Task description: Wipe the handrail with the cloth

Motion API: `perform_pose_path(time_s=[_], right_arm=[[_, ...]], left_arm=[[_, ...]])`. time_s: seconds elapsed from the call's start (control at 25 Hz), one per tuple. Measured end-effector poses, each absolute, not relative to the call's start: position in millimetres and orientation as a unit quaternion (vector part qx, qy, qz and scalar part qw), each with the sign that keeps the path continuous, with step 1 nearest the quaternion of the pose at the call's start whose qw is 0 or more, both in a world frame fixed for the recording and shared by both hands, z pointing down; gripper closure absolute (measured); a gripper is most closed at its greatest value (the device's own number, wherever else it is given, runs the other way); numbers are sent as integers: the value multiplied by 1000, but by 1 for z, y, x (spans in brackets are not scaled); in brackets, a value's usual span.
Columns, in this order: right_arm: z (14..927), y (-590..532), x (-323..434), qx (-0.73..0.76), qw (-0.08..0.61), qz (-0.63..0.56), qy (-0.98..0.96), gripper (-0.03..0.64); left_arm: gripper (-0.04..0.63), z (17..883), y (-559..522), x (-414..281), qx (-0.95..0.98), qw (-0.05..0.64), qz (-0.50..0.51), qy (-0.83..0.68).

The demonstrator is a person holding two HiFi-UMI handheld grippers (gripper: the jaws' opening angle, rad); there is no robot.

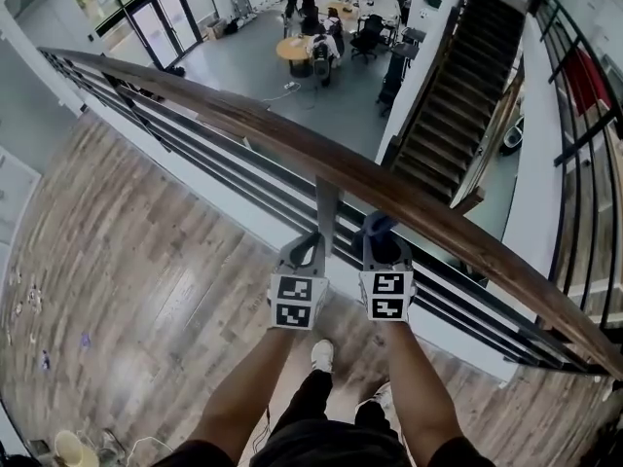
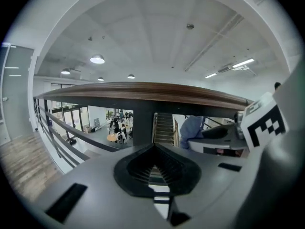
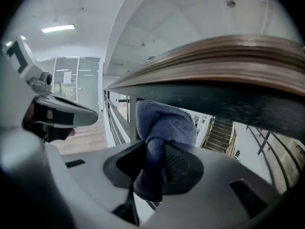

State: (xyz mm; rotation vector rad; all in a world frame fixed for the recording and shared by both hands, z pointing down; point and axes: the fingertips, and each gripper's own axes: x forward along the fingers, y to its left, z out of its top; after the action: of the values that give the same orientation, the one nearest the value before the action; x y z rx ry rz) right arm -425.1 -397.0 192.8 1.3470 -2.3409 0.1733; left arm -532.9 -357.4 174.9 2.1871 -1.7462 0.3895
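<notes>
Right gripper is pinching the blue cloth in a wad so plenty sticks out, right up under the wooden handrail where I want to rub. My left gripper is pressed together on nothing, just parked alongside.

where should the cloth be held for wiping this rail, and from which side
By its gathered tail, as the right tool has it: jaws shut on the narrow bunched part of the cloth, leaving the rounded wad free beyond the tips. Come from the walkway side and from below, since the wad sits close under the handrail and can be pressed up against it.
</notes>
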Motion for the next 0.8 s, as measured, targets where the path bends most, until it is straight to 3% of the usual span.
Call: perform_pose_path(time_s=[0.52, 0.8], right_arm=[[265, -452, -492, 453, 316, 78, -830, 520], [270, -457, -477, 463, 308, 103, -825, 520]], left_arm=[[597, 238, -397, -552, 764, 181, 162, -597], [597, 244, -393, -542, 765, 190, 164, -592]])
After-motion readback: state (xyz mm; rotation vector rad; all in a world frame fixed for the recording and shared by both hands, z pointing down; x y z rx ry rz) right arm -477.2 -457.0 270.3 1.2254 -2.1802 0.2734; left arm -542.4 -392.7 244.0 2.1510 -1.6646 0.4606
